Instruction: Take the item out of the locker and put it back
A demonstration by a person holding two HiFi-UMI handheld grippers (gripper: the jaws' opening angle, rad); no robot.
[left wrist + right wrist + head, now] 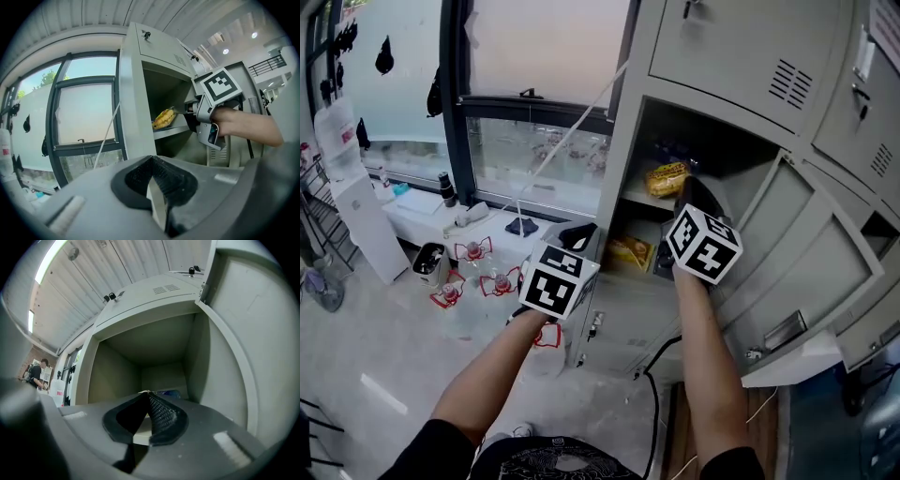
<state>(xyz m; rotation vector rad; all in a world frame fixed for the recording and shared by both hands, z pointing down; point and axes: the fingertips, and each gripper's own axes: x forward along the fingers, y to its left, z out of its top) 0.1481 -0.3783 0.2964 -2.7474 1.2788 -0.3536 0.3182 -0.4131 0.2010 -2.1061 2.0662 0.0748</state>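
We face open grey metal locker [727, 56], window [534, 56] alongside. Left gripper [152, 161], right gripper [149, 397]: fingers together, empty; yellow snack packet [666, 177] near right's.

blue item [168, 392] behind the right gripper [149, 394] is mostly hidden, too small to tell.

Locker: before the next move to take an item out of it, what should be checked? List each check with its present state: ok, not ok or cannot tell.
1. Is the locker door swung open: ok.
2. Is the yellow packet in view on the upper shelf: ok.
3. Is the right claw open to grasp: not ok; jaws together, nothing between.
4. Is the right claw touching the packet: cannot tell; its tip is close beside it.
5. Is the left claw out of the way: ok; shut, empty, outside the locker.
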